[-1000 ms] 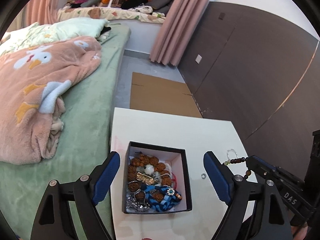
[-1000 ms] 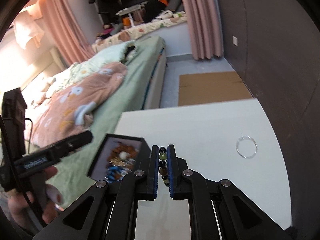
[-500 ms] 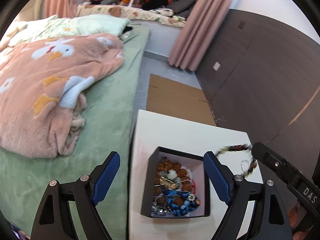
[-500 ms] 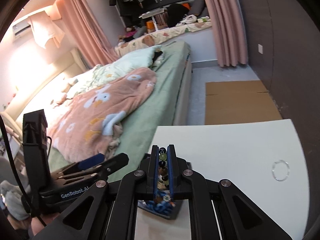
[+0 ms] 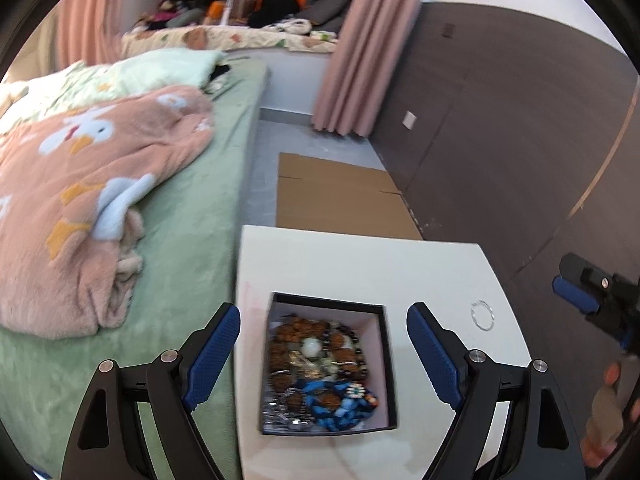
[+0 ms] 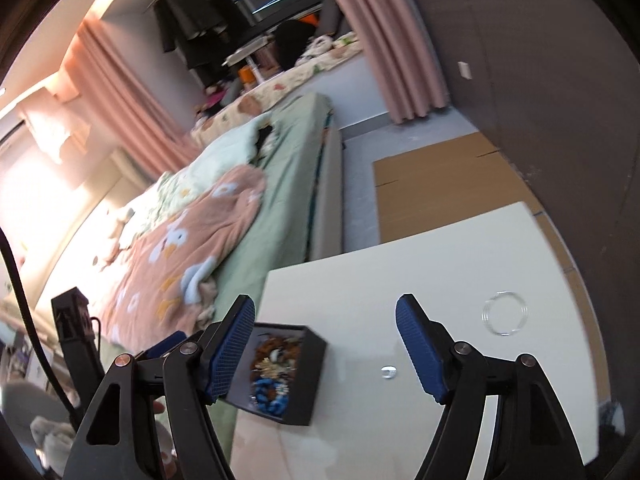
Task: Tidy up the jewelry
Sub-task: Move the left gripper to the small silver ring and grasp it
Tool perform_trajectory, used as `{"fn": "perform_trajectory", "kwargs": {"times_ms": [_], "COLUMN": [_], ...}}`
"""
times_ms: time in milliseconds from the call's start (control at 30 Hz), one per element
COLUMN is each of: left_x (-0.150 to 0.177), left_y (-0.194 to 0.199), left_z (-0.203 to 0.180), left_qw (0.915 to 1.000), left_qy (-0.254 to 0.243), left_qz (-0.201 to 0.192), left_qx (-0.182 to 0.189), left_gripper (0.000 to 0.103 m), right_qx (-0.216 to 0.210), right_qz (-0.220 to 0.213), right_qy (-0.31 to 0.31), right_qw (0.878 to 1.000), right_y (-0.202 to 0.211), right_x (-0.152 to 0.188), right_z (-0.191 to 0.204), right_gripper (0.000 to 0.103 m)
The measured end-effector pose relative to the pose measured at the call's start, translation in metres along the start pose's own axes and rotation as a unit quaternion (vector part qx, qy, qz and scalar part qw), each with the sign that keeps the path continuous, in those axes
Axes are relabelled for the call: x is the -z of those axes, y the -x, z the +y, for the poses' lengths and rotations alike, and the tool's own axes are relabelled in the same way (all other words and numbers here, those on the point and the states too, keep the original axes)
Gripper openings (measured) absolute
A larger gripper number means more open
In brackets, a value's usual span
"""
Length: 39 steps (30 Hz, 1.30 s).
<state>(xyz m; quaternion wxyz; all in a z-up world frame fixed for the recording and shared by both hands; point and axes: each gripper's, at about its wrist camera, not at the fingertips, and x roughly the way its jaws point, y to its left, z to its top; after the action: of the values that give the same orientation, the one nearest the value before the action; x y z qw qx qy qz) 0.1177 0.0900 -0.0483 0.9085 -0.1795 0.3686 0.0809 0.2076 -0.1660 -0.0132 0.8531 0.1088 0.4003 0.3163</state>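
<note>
My right gripper (image 6: pixel 325 346) has just been opening and stands spread and empty; my left gripper (image 5: pixel 323 354) gapes over the black square box of beaded jewelry (image 5: pixel 328 364). Next, I judge, comes the clear thin bangle (image 6: pixel 505 313) right of the box.

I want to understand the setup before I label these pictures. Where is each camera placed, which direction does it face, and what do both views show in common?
Left wrist view: on the left gripper, facing down over the black jewelry box on the white table; its open blue-padded fingers and a hand show.
Right wrist view: on the right gripper, tilted, facing across the table; its open empty fingers show.
Shared: box, clear bangle, bed, cardboard.
</note>
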Motion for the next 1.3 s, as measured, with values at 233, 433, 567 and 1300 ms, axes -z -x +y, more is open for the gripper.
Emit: {"fn": "perform_trajectory", "kwargs": {"times_ms": [233, 433, 567, 1300], "left_x": [0.001, 0.005, 0.008, 0.031], "left_y": [-0.006, -0.021, -0.042, -0.134], "left_z": [-0.046, -0.085, -0.105, -0.142], "left_qw": [0.9971, 0.9902, 0.9839, 0.9561], "left_qy": [-0.066, -0.121, -0.138, -0.16], "left_qz": [0.032, 0.064, 0.105, 0.245], "left_qx": [0.019, 0.031, 0.045, -0.001], "left_gripper": [0.086, 0.077, 0.061, 0.041], "right_qx": [0.033, 0.047, 0.072, 0.093], "right_qz": [-0.001, 0.005, 0.022, 0.057], "right_qy": [0.001, -0.01, -0.017, -0.08], "right_qw": [0.999, 0.999, 0.997, 0.991], "right_y": [0.014, 0.029, 0.038, 0.038], "right_x": [-0.002, -0.002, -0.001, 0.002], "right_z": [-0.024, -0.048, -0.065, -0.132], "right_gripper": [0.074, 0.074, 0.074, 0.103]}}
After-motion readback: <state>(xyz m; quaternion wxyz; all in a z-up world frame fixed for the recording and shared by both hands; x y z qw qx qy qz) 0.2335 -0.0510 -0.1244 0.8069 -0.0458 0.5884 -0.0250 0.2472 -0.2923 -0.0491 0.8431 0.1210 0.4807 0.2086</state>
